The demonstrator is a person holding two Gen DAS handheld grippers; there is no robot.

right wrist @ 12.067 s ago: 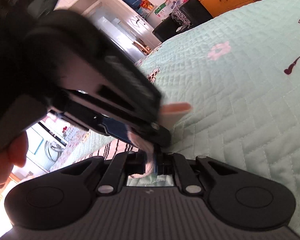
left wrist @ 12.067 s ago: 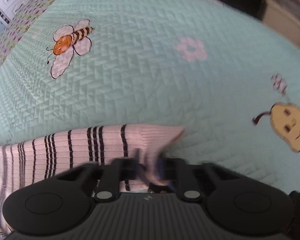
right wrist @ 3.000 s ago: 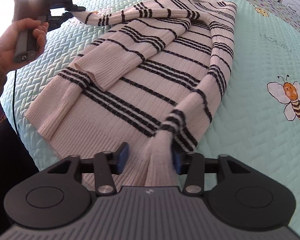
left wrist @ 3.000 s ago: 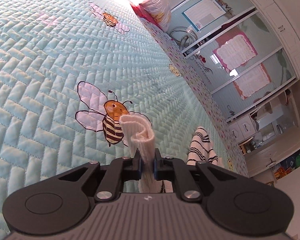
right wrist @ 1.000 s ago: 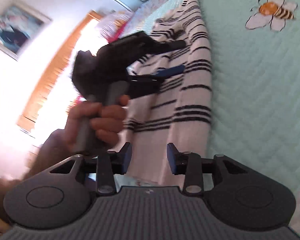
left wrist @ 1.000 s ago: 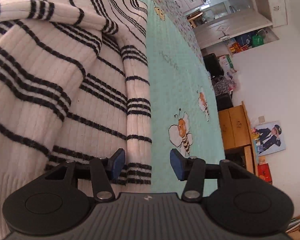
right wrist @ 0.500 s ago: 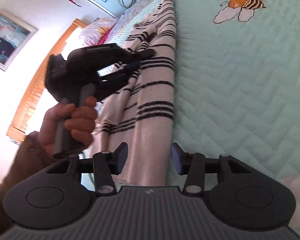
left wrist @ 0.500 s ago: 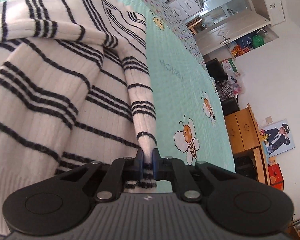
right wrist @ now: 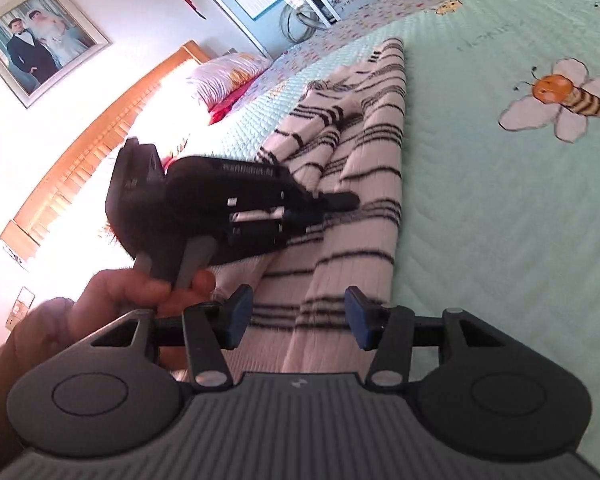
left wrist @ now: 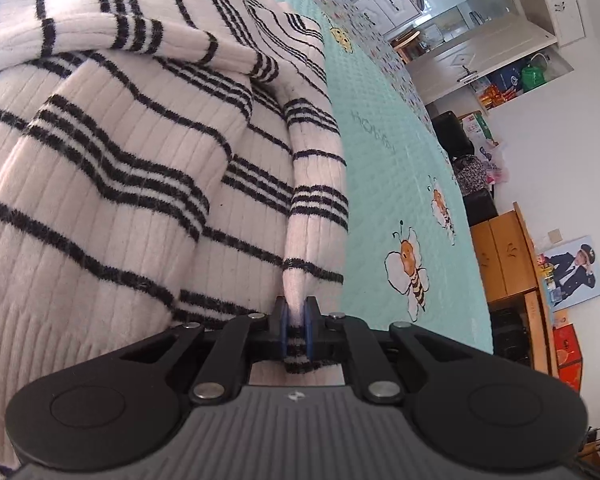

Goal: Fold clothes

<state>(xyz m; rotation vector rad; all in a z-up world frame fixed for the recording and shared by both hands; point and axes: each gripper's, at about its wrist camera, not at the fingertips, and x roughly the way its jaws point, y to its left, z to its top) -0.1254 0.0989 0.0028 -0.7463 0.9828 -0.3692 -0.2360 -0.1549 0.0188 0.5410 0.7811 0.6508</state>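
A cream sweater with black stripes [left wrist: 112, 168] lies spread on the mint quilt, one sleeve folded across its body. My left gripper [left wrist: 296, 330] is shut on the sweater's right sleeve [left wrist: 316, 216], pinching its edge near the cuff. In the right wrist view the same sweater [right wrist: 356, 200] stretches away from me, and the left gripper [right wrist: 332, 204], held by a hand [right wrist: 140, 292], sits over its lower part. My right gripper [right wrist: 296, 312] is open just above the sweater's near end, with fabric below the gap and nothing held.
The mint quilted bedspread [left wrist: 384, 184] with bee prints [left wrist: 408, 268] runs along the sweater's right side. Pillows [right wrist: 228, 76] and a wooden headboard [right wrist: 100, 136] are at the far end. Wooden cabinets [left wrist: 504, 256] and white wardrobes [left wrist: 460, 40] stand beyond the bed.
My left gripper closed on the sleeve edge a half second ago and stays shut on it. My right gripper has stayed open and shifted nearer over the sweater's end.
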